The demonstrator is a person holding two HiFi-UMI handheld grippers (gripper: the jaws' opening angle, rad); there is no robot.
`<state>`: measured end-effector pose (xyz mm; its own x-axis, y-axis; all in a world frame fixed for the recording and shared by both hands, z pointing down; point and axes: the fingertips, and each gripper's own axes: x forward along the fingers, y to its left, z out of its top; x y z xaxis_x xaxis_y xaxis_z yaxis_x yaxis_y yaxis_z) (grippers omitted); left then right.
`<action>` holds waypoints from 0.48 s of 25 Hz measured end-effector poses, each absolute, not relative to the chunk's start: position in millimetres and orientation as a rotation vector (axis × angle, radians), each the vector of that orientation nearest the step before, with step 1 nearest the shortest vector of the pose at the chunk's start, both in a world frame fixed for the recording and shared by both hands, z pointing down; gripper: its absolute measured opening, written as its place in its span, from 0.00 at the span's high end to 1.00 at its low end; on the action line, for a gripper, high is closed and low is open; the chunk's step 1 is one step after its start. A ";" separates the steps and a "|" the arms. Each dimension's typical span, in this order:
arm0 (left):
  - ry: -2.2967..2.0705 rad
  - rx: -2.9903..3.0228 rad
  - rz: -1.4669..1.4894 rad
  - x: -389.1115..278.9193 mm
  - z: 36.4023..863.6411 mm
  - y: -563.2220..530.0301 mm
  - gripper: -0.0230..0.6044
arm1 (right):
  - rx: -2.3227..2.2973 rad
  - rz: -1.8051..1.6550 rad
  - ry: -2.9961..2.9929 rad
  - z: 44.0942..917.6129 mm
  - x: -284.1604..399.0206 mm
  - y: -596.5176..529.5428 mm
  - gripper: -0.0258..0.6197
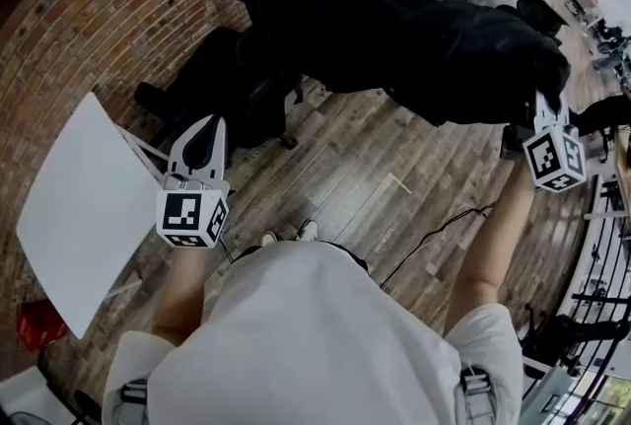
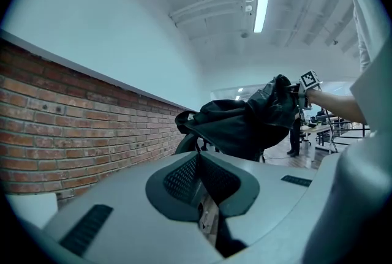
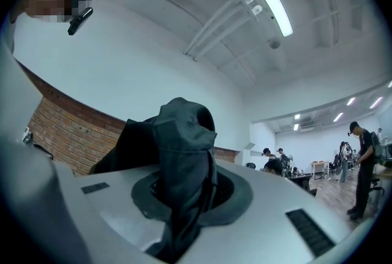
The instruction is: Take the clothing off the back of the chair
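The brick wall (image 1: 108, 9) and wooden floor (image 1: 345, 181) frame the scene, with a white table (image 1: 74, 206) at my left. Beyond it stands the black chair (image 1: 232, 93). The black jacket (image 1: 414, 38), bulky and creased, stretches from the chair's back to my right gripper (image 1: 542, 109), which is clamped on a bunched fold. My left gripper (image 1: 212, 127) hangs over the table's edge, jaws together on nothing.

White table (image 1: 69, 206) stands beside a brick wall (image 1: 108, 9).
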<state>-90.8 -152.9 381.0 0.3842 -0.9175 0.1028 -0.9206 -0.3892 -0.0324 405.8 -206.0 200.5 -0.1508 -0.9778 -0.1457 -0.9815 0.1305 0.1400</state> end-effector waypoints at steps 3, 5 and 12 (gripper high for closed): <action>-1.716 2.583 0.172 -92.0 384.7 -153.5 0.92 | -2.079 0.280 2.311 210.4 422.5 -195.5 0.87; -1.711 2.583 0.182 -91.6 386.0 -154.6 0.92 | -2.108 0.274 2.290 213.6 431.1 -187.9 0.87; -1.692 2.606 0.196 -83.3 383.1 -162.5 0.92 | -2.085 0.219 2.219 209.5 447.1 -164.3 0.87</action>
